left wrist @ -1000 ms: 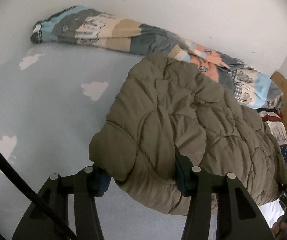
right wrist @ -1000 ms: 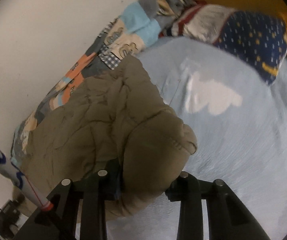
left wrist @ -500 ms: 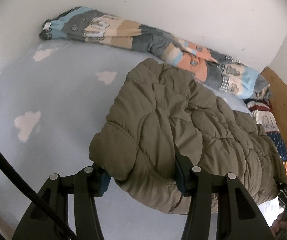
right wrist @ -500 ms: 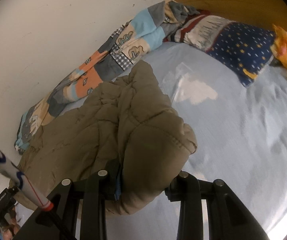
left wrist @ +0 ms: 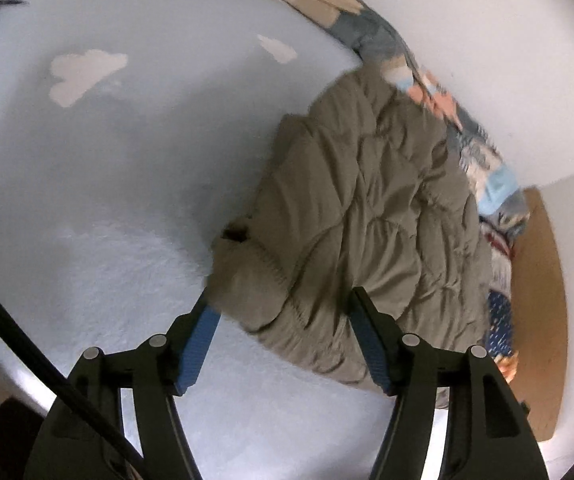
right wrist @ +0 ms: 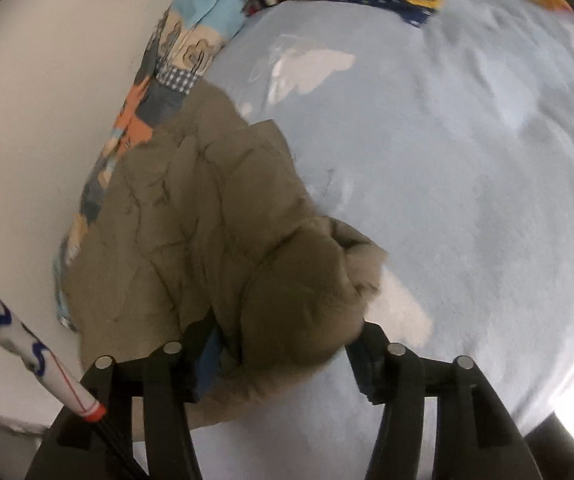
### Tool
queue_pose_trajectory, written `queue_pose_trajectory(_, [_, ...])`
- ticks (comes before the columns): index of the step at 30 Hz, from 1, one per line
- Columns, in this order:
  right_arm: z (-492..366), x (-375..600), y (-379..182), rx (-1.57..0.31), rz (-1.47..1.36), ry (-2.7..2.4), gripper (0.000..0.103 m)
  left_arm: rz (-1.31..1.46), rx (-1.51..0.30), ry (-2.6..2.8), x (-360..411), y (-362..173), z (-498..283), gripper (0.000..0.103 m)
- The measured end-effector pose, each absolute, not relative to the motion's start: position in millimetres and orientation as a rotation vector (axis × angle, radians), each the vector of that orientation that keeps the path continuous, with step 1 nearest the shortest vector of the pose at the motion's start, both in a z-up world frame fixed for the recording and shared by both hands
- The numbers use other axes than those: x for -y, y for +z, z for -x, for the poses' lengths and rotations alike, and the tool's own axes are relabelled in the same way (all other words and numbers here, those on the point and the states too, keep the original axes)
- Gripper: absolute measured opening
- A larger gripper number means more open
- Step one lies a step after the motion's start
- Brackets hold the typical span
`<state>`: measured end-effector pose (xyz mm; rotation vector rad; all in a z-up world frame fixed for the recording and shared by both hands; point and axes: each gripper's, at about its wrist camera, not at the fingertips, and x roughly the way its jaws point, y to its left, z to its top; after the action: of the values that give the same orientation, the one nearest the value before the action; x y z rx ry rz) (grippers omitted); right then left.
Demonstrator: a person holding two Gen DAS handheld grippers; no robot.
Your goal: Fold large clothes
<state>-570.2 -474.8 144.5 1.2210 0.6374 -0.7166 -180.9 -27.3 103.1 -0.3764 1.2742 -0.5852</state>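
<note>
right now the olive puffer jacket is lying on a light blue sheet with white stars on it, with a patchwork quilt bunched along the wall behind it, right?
Not quite: the white shapes on the light blue sheet are clouds, not stars, as the left wrist view shows most clearly. The rest holds: the olive puffer jacket lies on that sheet, and the patchwork quilt is bunched along the wall behind it.

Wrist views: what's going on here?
A person with a handheld gripper in each hand is folding a puffy olive quilted jacket on a light-blue cloud-print bed sheet. The left gripper and right gripper each straddle a jacket end; their jaws are opening, letting go.
</note>
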Motion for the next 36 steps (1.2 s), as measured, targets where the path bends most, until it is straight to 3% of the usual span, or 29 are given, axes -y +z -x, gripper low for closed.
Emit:
queue_pose_trajectory(5, [605.8,466.9,166.2,-0.546,-1.201,-0.823,0.069,0.286,-1.031,-0.512,18.8,147.1,196.4,0.064])
queue_pose_trajectory(11, [556.1,430.4,201.3,-0.571,-0.793,-0.81,0.065,-0.187,-0.76,-0.635,120.5,162.3,262.2,0.07])
queue_pose_trajectory(14, [523.8,422.2,187.0,-0.68,-0.72,-0.802,0.045,-0.338,-0.746,-0.603,156.8,136.9,273.0,0.07])
queue_pose_trajectory(19, [506.0,440.4,142.8,-0.845,-0.784,-0.841,0.046,-0.373,-0.85,-0.558,176.6,96.2,253.4,0.083])
queue_pose_trajectory(24, [501.5,430.0,149.7,-0.856,-0.702,-0.881,0.047,-0.384,-0.786,-0.549,177.7,109.6,264.4,0.083])
queue_pose_trajectory(31, [471.0,376.8,203.1,-0.667,-0.41,-0.812,0.052,-0.408,-0.651,-0.6,191.1,131.4,292.4,0.083])
queue_pose_trajectory(36, [433.5,361.8,182.0,-0.746,-0.432,-0.712,0.052,-0.447,-0.679,-0.609,210.5,112.8,290.5,0.083])
